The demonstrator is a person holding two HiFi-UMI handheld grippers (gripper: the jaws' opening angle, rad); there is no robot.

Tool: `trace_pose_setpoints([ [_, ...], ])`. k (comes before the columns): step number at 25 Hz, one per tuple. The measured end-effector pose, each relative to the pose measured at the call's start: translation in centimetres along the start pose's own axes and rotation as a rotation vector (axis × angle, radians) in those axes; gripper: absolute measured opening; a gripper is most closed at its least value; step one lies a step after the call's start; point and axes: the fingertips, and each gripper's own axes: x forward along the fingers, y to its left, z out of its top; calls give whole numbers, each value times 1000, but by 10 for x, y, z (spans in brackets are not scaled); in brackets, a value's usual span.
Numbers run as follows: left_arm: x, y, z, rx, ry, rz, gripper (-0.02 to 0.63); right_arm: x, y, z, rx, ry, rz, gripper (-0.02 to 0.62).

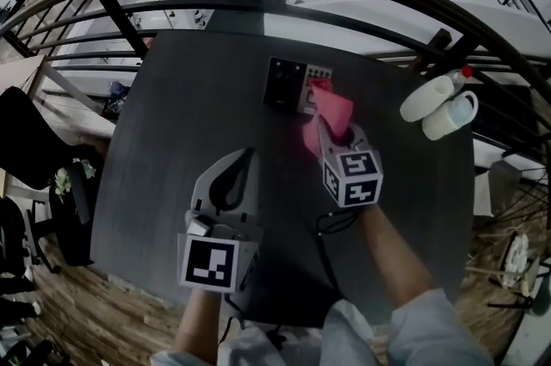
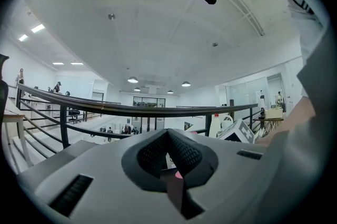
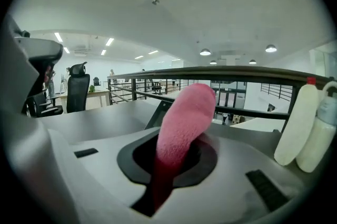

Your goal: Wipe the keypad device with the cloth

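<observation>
1. Right gripper (image 1: 337,134): your jaws are pinching the pink cloth (image 1: 331,108). In the right gripper view it rises from between them as a thick folded lobe and fills the gap.
2. Cloth: its free end reaches out ahead of the right jaw tips and overlaps the near right part of the keypad device (image 1: 288,83). The head view does not settle whether it is pressing on the device or only lies above it.
3. Keypad device: it lies flat on the dark table (image 1: 172,123), just ahead of the right gripper and slightly to its left. It is farther ahead of the left gripper (image 1: 245,159) and to that gripper's right.
4. Left gripper: its jaws are pressed together with nothing between them. It sits back from the device, near you, and steadies nothing.
5. Step in hand, as a judgement: you are at the wiping itself, with the cloth brought to the device's right side. Most of the face to the left of the cloth looks uncovered.
6. Next move, as a judgement: keep the pinch firm, lower the cloth until it bears on the face, and draw it to the left across the keys. The device is unbraced and may slide, so press lightly or steady it with the left gripper.
7. Two pale bottles (image 1: 437,104) stand well to the right of the right gripper, clear of a leftward stroke.
</observation>
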Motion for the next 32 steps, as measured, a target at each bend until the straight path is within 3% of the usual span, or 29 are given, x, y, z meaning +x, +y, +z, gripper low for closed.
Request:
trace_pose_setpoints([
  [12,-25,-25,41,-7,-48,-21,3,-107,6,40,-30,-142,-12,31],
  [25,-53,-63,81,39,-110,-53,3,-206,18,106,-106,-336,-39,31],
  [32,-68,-76,92,22,-121,-58,3,-245,24,116,-100,-377,-58,29],
])
